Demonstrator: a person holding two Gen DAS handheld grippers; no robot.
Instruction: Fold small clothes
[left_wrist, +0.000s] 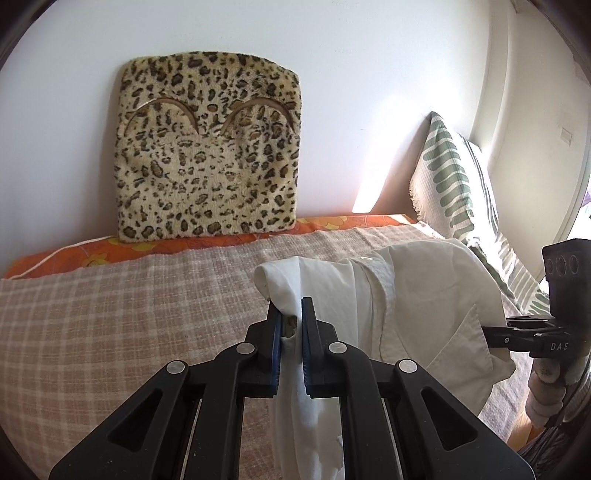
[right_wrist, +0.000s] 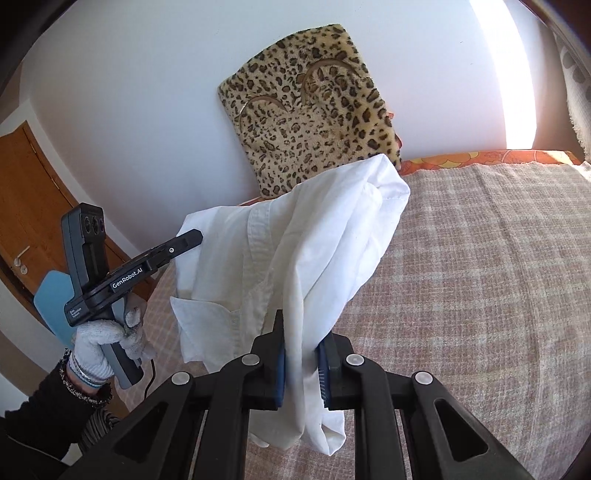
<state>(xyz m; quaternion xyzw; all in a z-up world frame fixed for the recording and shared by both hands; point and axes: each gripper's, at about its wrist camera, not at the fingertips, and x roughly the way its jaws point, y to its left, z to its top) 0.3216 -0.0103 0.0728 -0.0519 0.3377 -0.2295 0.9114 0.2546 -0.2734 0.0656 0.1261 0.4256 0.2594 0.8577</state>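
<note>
The left tongs (left_wrist: 291, 314) are sitting closest to the lens in the left wrist view, their blue-lined jaws closing tight on a bunched fold of a white shirt (left_wrist: 417, 295), with cloth trailing down between the black arms. In the right wrist view the right tongs (right_wrist: 301, 345) are likewise pinching a gathered strip of the same shirt (right_wrist: 314, 240), so both are gripping the garment and nothing else. The shirt is hanging between the two tools, lifted clear above the bed (left_wrist: 129, 314) rather than lying flat, with its button band and a chest pocket showing and loose ends drooping below each grip. The bed is wearing a pale checked blanket, and an orange flowered sheet (left_wrist: 92, 254) is peeking out along the far edge. A leopard-print cushion (left_wrist: 210, 147) is leaning upright against the white wall (left_wrist: 332, 55) behind the bed, and a green-and-white patterned pillow (left_wrist: 450, 184) is propped at the right corner. From the right wrist view, a gloved hand (right_wrist: 107, 339) is holding the left tool's handle, a dark sleeve and bracelets showing at the wrist, and a wooden door (right_wrist: 33, 192) is standing at the left behind it.
</note>
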